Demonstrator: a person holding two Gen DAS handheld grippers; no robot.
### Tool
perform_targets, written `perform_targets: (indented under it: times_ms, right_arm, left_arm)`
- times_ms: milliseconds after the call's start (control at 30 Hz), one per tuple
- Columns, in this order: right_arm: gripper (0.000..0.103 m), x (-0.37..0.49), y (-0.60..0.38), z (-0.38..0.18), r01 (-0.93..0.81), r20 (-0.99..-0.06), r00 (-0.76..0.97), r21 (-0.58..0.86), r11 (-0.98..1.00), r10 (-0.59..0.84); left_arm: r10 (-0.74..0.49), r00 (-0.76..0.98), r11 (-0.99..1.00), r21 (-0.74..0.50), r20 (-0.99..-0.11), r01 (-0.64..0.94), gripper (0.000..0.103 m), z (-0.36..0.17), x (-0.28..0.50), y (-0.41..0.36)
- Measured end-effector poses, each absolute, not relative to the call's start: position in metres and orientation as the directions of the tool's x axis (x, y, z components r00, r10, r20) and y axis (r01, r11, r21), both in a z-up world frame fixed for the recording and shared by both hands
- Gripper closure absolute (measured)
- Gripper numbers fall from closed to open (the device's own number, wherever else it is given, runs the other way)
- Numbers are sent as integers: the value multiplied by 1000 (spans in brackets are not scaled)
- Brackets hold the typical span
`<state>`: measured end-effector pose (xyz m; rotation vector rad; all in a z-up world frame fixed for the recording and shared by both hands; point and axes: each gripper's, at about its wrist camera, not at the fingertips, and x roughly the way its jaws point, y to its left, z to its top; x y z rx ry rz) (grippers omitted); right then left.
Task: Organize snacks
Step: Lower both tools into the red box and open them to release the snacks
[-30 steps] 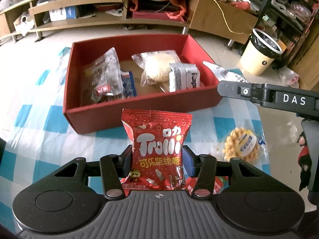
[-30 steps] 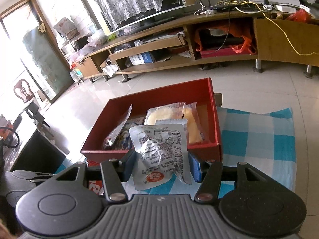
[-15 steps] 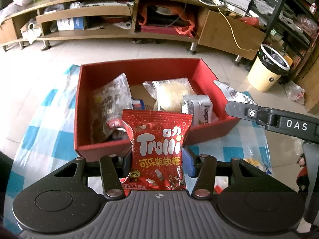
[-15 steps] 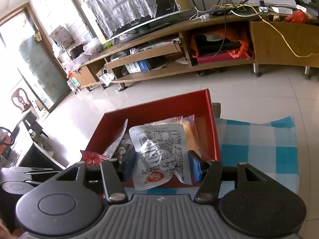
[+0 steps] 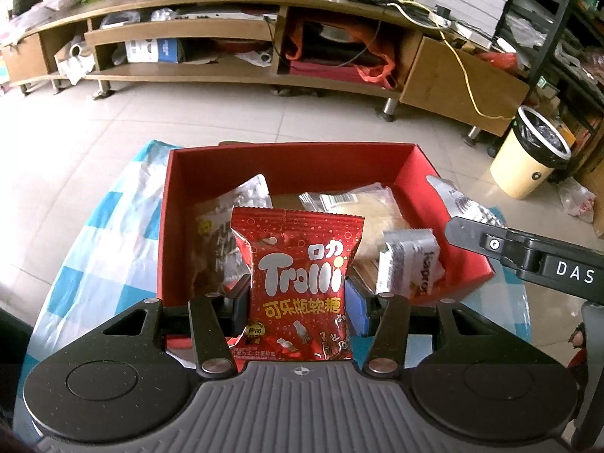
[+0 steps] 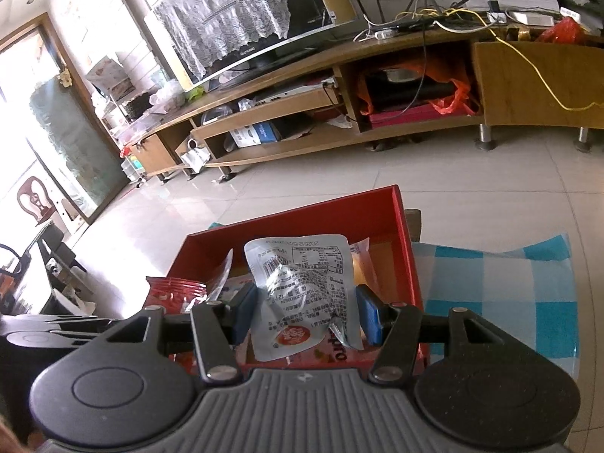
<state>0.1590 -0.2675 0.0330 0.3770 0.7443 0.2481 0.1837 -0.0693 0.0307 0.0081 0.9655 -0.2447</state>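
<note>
Glossy red candy bag (image 5: 298,287) clamped upright in left gripper (image 5: 298,302) fingers over red cardboard box (image 5: 302,158), crinkled silver pouch (image 6: 302,294) pinched in right gripper (image 6: 304,313), checked tablecloth (image 6: 509,287) beneath, wrapped snacks (image 5: 377,211) inside.

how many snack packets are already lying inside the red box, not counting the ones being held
3 show: a clear packet at the left, a pale bun packet in the middle, a silver wrapper at the right. Held packets may hide others.
</note>
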Motion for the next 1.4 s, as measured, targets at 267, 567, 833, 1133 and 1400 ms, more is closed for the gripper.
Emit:
perform_targets:
  times_ms: [267, 567, 833, 1133, 1400]
  right_arm:
    - [48, 177, -263, 24, -77, -630, 702, 397, 915, 332]
    - [48, 190, -244, 13, -96, -667, 680, 331, 939, 305]
    - [47, 194, -234, 7, -106, -687, 665, 301, 948, 293]
    - [46, 193, -239, 9, -94, -683, 675, 297, 950, 280]
    - [45, 193, -240, 10, -79, -674, 688, 300, 951, 270]
  left_arm:
    - [-179, 542, 978, -87, -821, 192, 44, 24, 200, -71]
    - [-163, 544, 979, -68, -823, 190, 43, 18, 209, -71]
    - [-150, 546, 980, -52, -824, 192, 33, 16, 210, -71]
    - [-140, 561, 979, -30, -816, 200, 22, 19, 207, -74]
    - [-124, 584, 979, -3, -803, 203, 17, 22, 204, -77]
